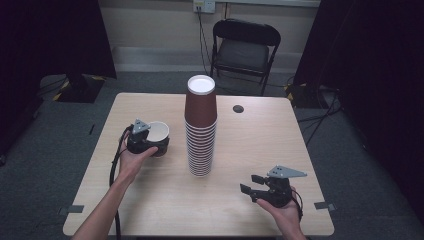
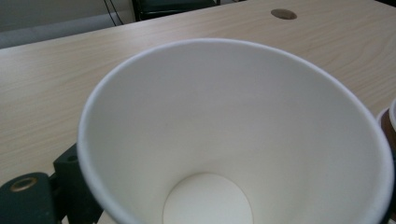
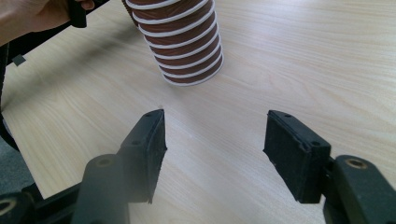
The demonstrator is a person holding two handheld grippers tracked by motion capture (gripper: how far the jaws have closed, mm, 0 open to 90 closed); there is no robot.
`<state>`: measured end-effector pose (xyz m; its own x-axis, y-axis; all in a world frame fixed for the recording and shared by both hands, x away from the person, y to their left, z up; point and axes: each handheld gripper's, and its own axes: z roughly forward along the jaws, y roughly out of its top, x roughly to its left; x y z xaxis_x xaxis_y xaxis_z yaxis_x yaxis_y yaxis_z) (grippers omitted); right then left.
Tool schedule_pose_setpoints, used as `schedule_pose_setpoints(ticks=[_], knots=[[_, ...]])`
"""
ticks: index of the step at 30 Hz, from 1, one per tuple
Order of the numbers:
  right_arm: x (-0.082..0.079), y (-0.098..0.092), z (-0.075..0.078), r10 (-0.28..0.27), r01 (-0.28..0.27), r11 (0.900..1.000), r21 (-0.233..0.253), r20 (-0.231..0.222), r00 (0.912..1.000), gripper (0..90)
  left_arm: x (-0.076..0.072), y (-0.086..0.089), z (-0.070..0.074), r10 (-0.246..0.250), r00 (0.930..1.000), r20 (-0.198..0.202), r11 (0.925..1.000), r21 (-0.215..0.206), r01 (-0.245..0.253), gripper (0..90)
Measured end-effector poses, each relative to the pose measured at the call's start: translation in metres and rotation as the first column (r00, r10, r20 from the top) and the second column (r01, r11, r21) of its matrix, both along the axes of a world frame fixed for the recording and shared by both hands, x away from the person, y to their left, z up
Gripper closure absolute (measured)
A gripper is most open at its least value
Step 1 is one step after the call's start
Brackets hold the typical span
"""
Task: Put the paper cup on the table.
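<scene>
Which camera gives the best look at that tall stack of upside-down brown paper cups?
The high view: it shows the whole tall stack of upside-down brown paper cups, from white top to table. The right gripper view catches just its lowest rims beyond the open right gripper. The left gripper view shows a sliver at its right edge.

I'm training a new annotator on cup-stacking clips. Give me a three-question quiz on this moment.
1. True or false: the right gripper holds a cup.
2. Which way up does the single cup at the left gripper stand? A mouth up, B mouth down, C on its side.
3. Fill in: the stack of brown cups stands on the table with its cups mouth ____.

Key: 1 false, its jaws stand apart with bare table between them. 2 A, the left gripper view looks into its white inside. 3 down.
</scene>
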<state>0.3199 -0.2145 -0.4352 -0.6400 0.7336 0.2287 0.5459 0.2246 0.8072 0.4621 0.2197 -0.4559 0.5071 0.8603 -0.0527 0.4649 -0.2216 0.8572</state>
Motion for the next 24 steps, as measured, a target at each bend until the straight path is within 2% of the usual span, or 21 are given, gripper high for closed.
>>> schedule_pose_setpoints(ticks=[2, 5, 8, 10, 12, 13, 17, 20, 21, 24], knots=[[0.000, 0.000, 0.000, -0.001, 0.001, 1.000, 0.000, 0.002, 1.0000, 38.5, -0.004, 0.001, -0.004, 0.013, 0.9995, 0.028, 0.9999, -0.009, -0.013, 8.5], [0.000, -0.001, -0.001, -0.005, 0.005, 1.000, 0.002, -0.001, 1.0000, 38.0, -0.005, 0.002, -0.007, 0.017, 0.9995, 0.028, 0.9998, -0.006, -0.017, 9.5], [0.000, 0.000, -0.001, -0.005, 0.005, 1.000, 0.001, -0.004, 1.0000, 38.0, -0.005, 0.003, -0.008, 0.011, 0.9998, 0.016, 0.9999, -0.004, -0.011, 10.0], [0.000, 0.001, -0.001, -0.003, 0.003, 1.000, 0.001, -0.002, 1.0000, 38.0, -0.004, 0.002, -0.011, 0.007, 1.0000, 0.006, 0.9998, 0.019, -0.007, 10.9], [0.000, 0.001, 0.000, -0.001, 0.001, 1.000, 0.002, -0.001, 1.0000, 37.9, -0.004, 0.002, -0.013, 0.006, 1.0000, -0.005, 0.9998, 0.019, -0.006, 11.8], [0.000, 0.001, 0.000, 0.000, 0.000, 1.000, 0.002, -0.001, 1.0000, 37.9, -0.004, 0.003, -0.014, 0.005, 0.9999, -0.015, 1.0000, 0.005, -0.005, 12.0], [0.000, 0.000, -0.001, 0.003, -0.003, 1.000, 0.004, -0.001, 1.0000, 37.7, -0.005, 0.002, -0.014, -0.003, 1.0000, -0.009, 0.9994, 0.034, 0.004, 12.6], [0.000, 0.001, -0.001, 0.005, -0.005, 1.000, 0.001, 0.000, 1.0000, 37.4, -0.005, 0.003, -0.018, -0.020, 0.9995, -0.026, 0.9978, 0.063, 0.022, 13.8], [0.000, 0.001, -0.001, 0.006, -0.006, 1.000, 0.000, 0.001, 1.0000, 37.3, -0.006, 0.004, -0.019, -0.020, 0.9992, -0.034, 0.9984, 0.053, 0.021, 14.6], [0.000, 0.001, -0.001, 0.004, -0.004, 1.000, 0.000, -0.001, 1.0000, 37.1, -0.007, 0.003, -0.019, -0.014, 0.9994, -0.032, 0.9980, 0.062, 0.016, 14.6]])
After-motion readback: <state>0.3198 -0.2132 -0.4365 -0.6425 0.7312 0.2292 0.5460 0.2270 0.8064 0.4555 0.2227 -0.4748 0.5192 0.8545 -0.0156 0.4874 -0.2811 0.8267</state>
